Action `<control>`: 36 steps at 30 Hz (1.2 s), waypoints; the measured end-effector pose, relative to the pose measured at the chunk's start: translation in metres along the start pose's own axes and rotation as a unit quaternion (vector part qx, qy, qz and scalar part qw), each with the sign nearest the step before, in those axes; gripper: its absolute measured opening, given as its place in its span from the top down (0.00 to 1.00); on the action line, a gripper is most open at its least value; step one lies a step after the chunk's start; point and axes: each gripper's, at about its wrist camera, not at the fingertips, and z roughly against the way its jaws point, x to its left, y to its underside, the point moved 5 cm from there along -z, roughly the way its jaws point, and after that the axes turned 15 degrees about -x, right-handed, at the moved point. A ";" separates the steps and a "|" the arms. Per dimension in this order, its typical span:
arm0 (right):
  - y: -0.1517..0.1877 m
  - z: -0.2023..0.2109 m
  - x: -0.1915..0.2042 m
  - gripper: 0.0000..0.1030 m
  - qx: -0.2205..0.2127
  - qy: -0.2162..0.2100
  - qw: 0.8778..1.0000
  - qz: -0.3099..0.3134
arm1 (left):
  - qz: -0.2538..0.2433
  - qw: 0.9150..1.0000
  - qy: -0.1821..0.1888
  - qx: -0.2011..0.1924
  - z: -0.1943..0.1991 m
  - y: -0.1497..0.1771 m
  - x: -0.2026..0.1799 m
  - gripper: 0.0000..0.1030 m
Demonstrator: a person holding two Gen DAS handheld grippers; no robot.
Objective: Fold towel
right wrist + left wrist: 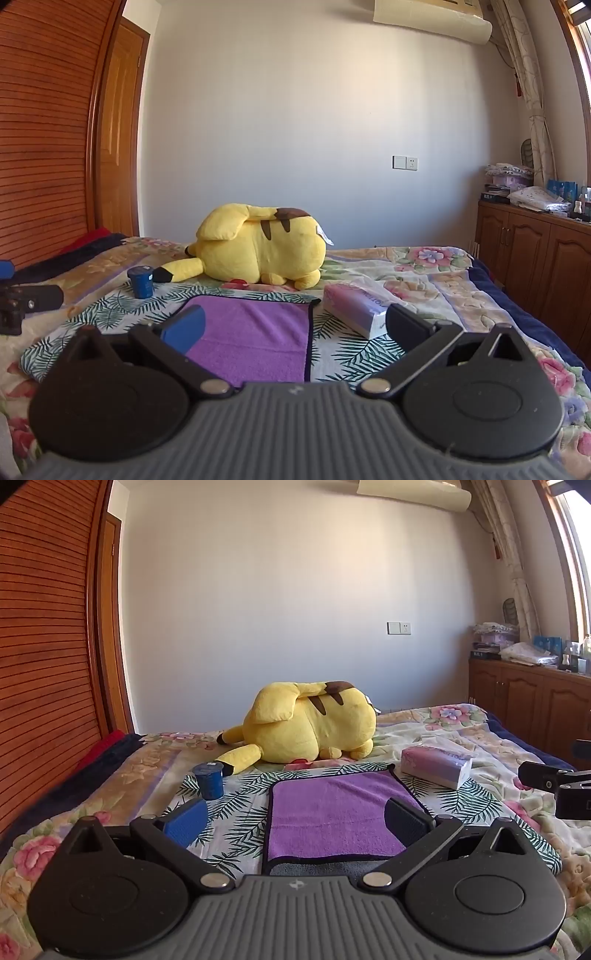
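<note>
While lying flat on the leaf-print sheet (236,805), at 6 o'clock from the yellow plush (310,727), purple towel (332,819): soft, light, limp. Best pinched at near corners. Left gripper (295,819) and right gripper (295,328): both spread, holding nothing.

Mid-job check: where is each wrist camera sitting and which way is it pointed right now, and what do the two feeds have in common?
Left wrist: low over the bed, facing the far wall; open left gripper frames the purple towel; the right gripper's tip shows at the right edge.
Right wrist: beside it, same heading; open right gripper spans the towel's right edge and the tissue pack.
Shared: towel, yellow plush, blue cup, tissue pack.
</note>
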 end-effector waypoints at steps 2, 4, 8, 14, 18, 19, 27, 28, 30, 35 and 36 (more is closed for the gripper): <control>0.000 0.000 0.000 0.00 0.000 0.000 1.000 -0.001 | -0.001 1.000 0.000 -0.001 0.000 0.000 0.000 0.16; 0.000 0.000 -0.001 0.00 0.000 0.000 1.000 -0.001 | -0.002 1.000 0.000 -0.001 0.000 0.000 0.000 0.16; 0.000 0.000 -0.001 0.00 0.000 0.000 1.000 -0.001 | -0.002 1.000 0.000 -0.001 0.000 0.000 0.000 0.16; 0.001 -0.001 -0.003 0.00 0.001 0.001 1.000 -0.001 | -0.002 1.000 0.000 -0.001 0.000 0.000 0.000 0.16; 0.001 -0.001 -0.004 0.00 0.000 0.001 1.000 -0.001 | -0.002 1.000 0.000 -0.001 0.000 0.000 0.000 0.16; 0.001 -0.001 -0.004 0.00 0.000 0.001 1.000 -0.001 | -0.002 1.000 0.000 -0.001 0.000 0.000 0.000 0.16; 0.001 -0.001 -0.007 0.00 0.000 0.002 1.000 -0.001 | -0.004 1.000 0.000 -0.001 0.000 0.000 0.000 0.16; 0.001 -0.001 -0.008 0.00 0.000 0.002 1.000 -0.001 | -0.004 1.000 0.000 -0.001 0.000 0.000 0.000 0.16; 0.000 0.000 -0.006 0.00 0.000 0.002 1.000 -0.001 | -0.004 1.000 0.000 -0.001 0.000 0.000 0.000 0.16; 0.004 -0.002 -0.008 0.00 0.001 0.001 1.000 -0.001 | -0.005 1.000 0.000 0.000 0.000 0.000 0.000 0.16; 0.004 -0.002 -0.007 0.00 0.001 0.001 1.000 -0.001 | -0.005 1.000 0.000 0.000 0.000 0.000 0.001 0.16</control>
